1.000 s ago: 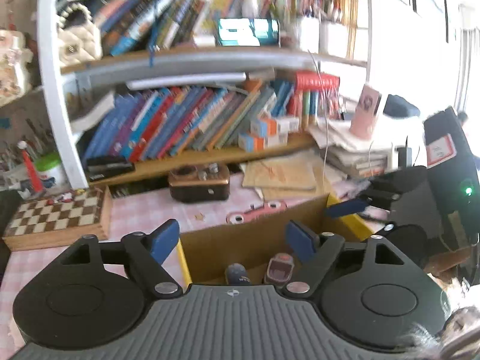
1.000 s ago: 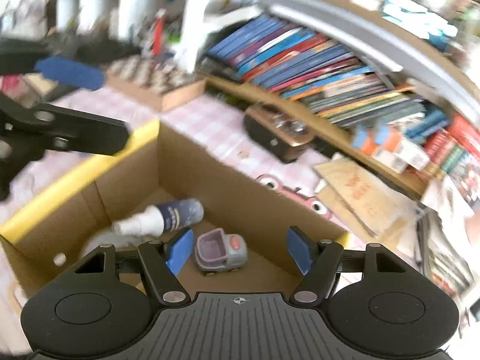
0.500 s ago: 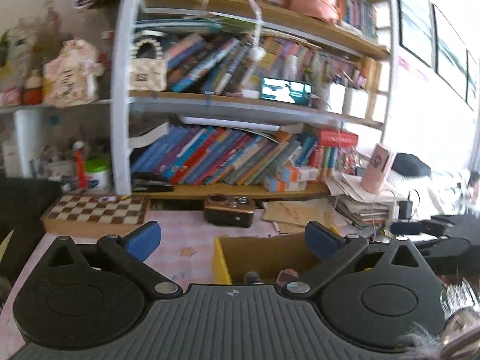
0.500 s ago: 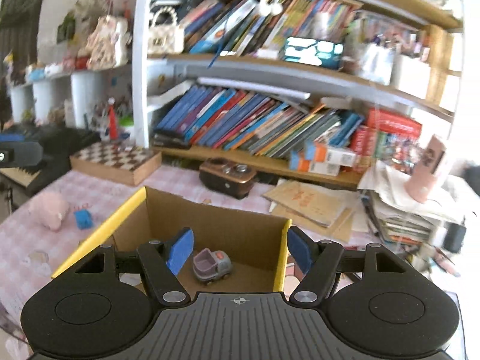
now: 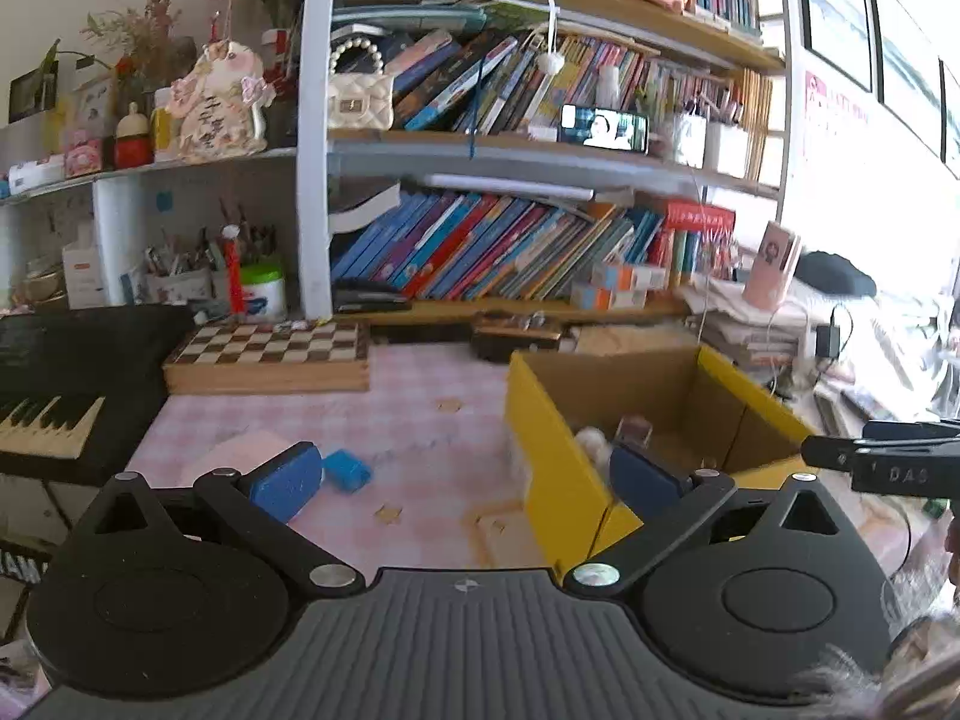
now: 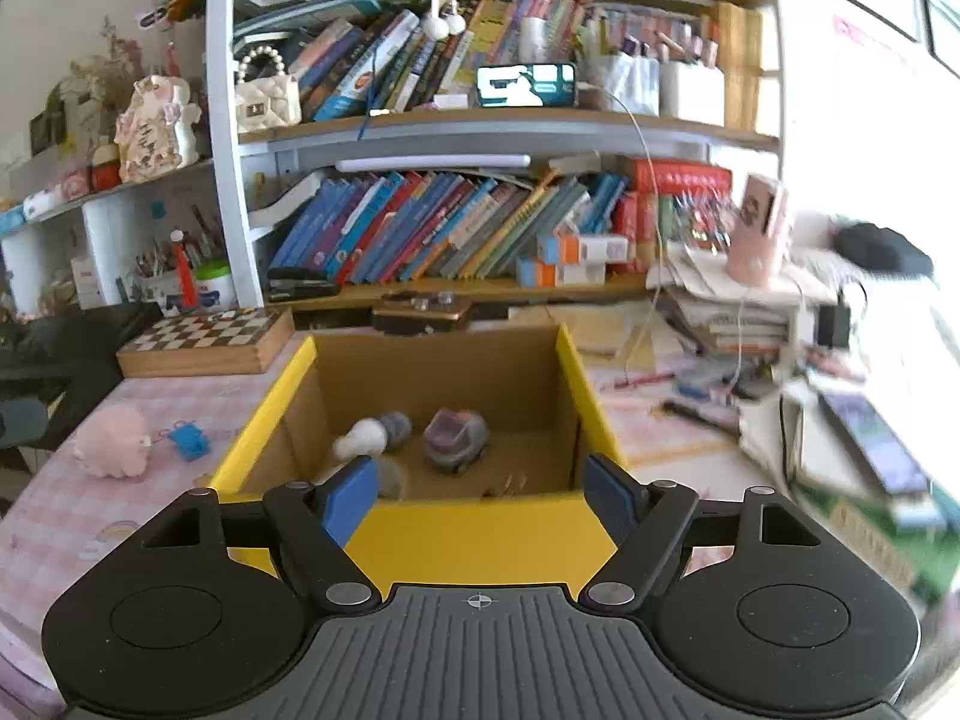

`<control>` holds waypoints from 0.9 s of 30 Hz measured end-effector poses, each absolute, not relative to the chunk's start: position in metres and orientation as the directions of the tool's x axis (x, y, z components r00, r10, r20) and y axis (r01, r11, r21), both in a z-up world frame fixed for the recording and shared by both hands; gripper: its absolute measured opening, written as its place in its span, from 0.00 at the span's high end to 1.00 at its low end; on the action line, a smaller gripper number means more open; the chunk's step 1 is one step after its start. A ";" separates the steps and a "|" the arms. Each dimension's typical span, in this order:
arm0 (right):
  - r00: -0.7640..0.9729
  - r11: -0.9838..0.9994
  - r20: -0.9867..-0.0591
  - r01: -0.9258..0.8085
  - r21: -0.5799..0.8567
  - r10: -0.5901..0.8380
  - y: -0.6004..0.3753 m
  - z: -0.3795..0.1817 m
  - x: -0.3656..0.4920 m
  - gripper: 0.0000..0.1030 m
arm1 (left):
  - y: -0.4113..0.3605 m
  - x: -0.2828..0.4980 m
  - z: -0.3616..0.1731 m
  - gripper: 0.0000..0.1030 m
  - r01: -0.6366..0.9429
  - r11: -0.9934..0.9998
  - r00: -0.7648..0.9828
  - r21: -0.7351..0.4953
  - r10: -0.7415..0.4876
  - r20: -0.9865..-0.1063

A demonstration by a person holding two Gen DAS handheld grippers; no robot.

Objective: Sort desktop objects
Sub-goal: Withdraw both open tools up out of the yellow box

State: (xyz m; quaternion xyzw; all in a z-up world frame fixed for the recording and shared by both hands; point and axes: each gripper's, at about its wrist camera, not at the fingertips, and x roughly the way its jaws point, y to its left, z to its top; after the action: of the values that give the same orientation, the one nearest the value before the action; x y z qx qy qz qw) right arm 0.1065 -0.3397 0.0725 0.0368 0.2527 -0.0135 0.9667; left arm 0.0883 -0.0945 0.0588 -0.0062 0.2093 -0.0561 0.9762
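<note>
While both tools gape, the toy car (image 6: 455, 441) lies boxed.

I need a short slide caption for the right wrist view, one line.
Open right gripper above a yellow-rimmed cardboard box holding a toy car and spray bottle.

A tall bookshelf (image 6: 480, 120) with a white upright fills the back of the room, its lower shelf packed with leaning books (image 6: 444, 228) and a phone (image 6: 527, 84) glowing on the shelf above. The surface (image 5: 420, 420) wears a pink checked cloth. A chessboard (image 5: 270, 354) sits near the shelf, a black keyboard (image 5: 54, 396) at the left edge. Strong daylight washes out the right side (details there are lost), where papers (image 6: 732, 312) are stacked.
</note>
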 end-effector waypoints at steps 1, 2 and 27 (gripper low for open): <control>0.867 0.996 -0.499 0.056 0.076 -0.011 -0.335 0.070 0.102 0.25 | -0.090 0.084 0.056 0.00 0.105 0.994 0.903 -0.036 -0.110 -0.415; 0.859 0.994 -0.512 0.068 0.084 -0.016 -0.330 0.068 0.099 0.25 | -0.086 0.081 0.054 0.00 0.103 0.994 0.900 -0.040 -0.110 -0.421; 0.782 0.994 -0.623 0.087 0.074 -0.022 -0.222 0.028 0.036 0.21 | -0.026 0.023 0.016 0.00 0.144 0.988 0.835 -0.050 -0.149 -0.529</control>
State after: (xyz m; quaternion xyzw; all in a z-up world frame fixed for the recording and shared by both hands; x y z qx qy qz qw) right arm 0.0363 -0.2220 0.0278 0.0491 0.3291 -0.0289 0.9426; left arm 0.0235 -0.0258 0.0160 -0.0040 0.2767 -0.0764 0.9579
